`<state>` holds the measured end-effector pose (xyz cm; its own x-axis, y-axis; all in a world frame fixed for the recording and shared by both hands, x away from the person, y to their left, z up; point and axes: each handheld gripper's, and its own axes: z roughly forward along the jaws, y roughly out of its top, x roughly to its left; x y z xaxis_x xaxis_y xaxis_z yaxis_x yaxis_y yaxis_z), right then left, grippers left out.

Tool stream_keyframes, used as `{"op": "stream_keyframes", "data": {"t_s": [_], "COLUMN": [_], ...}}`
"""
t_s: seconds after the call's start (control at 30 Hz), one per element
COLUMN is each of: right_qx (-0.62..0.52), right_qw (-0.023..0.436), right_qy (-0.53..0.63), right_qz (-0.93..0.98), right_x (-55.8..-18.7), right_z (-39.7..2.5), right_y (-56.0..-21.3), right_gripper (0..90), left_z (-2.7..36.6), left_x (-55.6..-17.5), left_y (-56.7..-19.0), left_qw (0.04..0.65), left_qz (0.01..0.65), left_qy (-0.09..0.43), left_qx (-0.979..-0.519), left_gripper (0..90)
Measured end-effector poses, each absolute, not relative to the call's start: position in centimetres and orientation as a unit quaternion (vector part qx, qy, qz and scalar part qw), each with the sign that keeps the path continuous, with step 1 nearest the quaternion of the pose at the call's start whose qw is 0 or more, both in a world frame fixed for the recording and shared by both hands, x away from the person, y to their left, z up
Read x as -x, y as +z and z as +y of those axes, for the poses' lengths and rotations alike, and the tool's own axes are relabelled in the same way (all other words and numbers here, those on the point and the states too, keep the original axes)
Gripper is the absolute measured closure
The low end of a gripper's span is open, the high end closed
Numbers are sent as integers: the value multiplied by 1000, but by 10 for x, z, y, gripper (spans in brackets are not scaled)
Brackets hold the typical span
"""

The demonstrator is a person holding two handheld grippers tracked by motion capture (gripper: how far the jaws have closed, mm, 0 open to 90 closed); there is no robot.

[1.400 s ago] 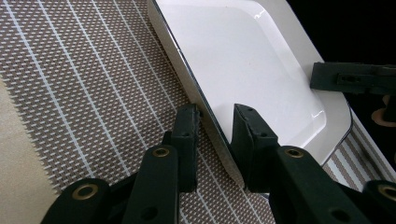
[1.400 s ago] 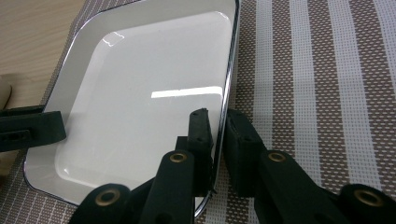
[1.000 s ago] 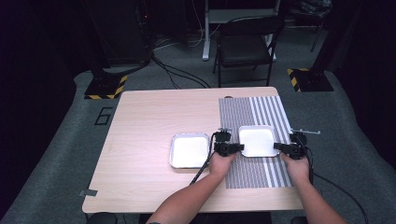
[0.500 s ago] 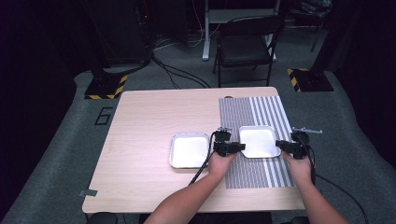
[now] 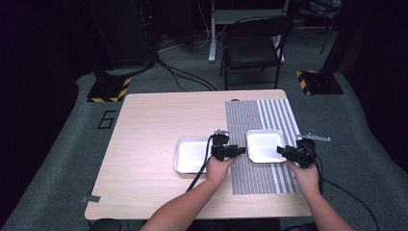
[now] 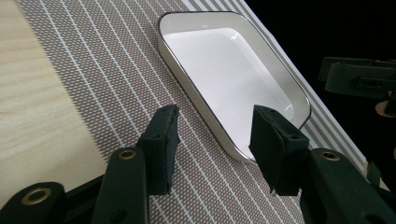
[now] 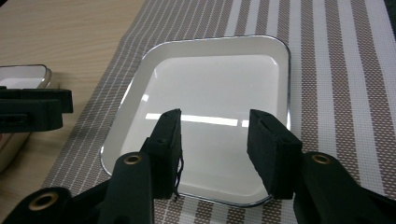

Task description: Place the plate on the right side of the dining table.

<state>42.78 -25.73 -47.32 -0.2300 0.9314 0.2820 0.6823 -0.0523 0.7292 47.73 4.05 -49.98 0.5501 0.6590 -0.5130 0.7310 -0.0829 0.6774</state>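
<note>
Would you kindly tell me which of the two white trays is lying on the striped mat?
The right-hand tray, between the two grippers, lies on the striped mat. The other tray rests on the bare wooden table, left of the mat.

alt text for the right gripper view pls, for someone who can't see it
An open right hand-held gripper points its two black jaws over the near edge of an empty white tray lying on a striped mat. At the left, the left hand-held gripper reaches in above the wooden table, beside the corner of a second tray.
</note>
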Motion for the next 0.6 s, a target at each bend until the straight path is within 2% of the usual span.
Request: {"op": "stream_keyframes", "data": {"t_s": [0.2, 0.37, 0.6], "right_qx": [-586, -570, -562], "right_qw": [151, 168, 156], "right_qy": [412, 396, 402], "right_qz": [681, 700, 707], "right_x": [-420, -414, -405], "right_z": [-248, -243, -238], "right_y": [-466, -461, -454], "right_gripper": [523, 506, 500], "left_z": [58, 74, 97], "left_x": [-472, -470, -467], "left_y": [-492, -483, -474], "left_qw": [487, 484, 483], "left_qz": [467, 462, 462], "left_qy": [-34, -33, -20], "left_qx": [-737, -743, -743], "left_gripper": [498, 487, 484]}}
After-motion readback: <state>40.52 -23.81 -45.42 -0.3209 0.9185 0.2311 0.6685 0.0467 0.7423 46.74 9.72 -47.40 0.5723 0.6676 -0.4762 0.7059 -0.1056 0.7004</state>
